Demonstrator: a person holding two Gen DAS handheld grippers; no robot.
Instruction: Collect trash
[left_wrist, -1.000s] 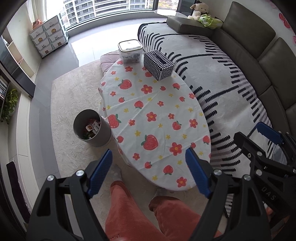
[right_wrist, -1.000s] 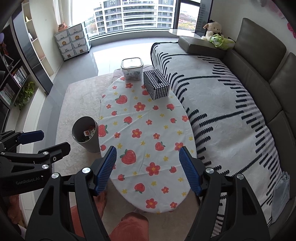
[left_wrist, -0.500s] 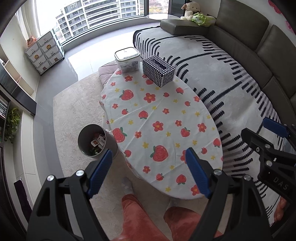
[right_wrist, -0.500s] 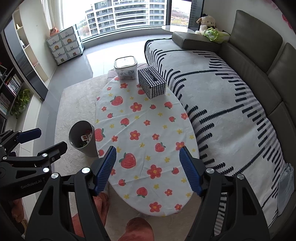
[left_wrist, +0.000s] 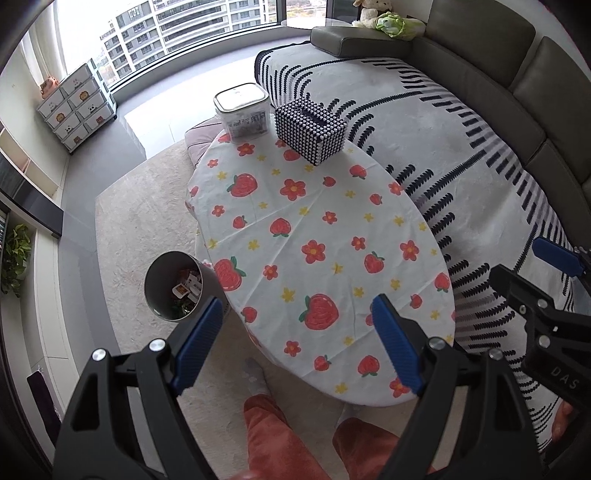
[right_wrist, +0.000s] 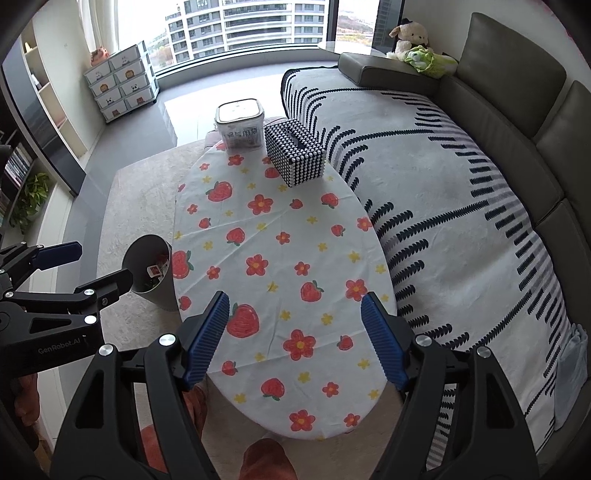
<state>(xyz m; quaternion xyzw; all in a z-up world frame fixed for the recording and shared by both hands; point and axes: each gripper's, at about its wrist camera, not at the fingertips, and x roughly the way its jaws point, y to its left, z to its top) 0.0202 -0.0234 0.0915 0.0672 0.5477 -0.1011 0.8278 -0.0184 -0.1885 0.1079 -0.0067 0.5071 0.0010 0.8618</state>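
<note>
A grey round trash bin (left_wrist: 173, 288) stands on the rug at the table's left edge, with wrappers and scraps inside; it also shows in the right wrist view (right_wrist: 149, 267). My left gripper (left_wrist: 297, 341) is open and empty, high above the table's near end. My right gripper (right_wrist: 295, 338) is open and empty, also high above the near end. Each gripper shows at the edge of the other's view. No loose trash shows on the table.
An oval table (left_wrist: 317, 236) with a strawberry cloth holds a black-and-white tissue box (left_wrist: 310, 131) and a lidded clear container (left_wrist: 242, 109) at its far end. A sofa with a striped blanket (right_wrist: 461, 192) runs along the right. The person's legs in orange trousers (left_wrist: 273, 435) are below.
Both grippers have drawn back and up a little from the table, so the table and bin sit lower and farther in view. Both stay open and empty.
</note>
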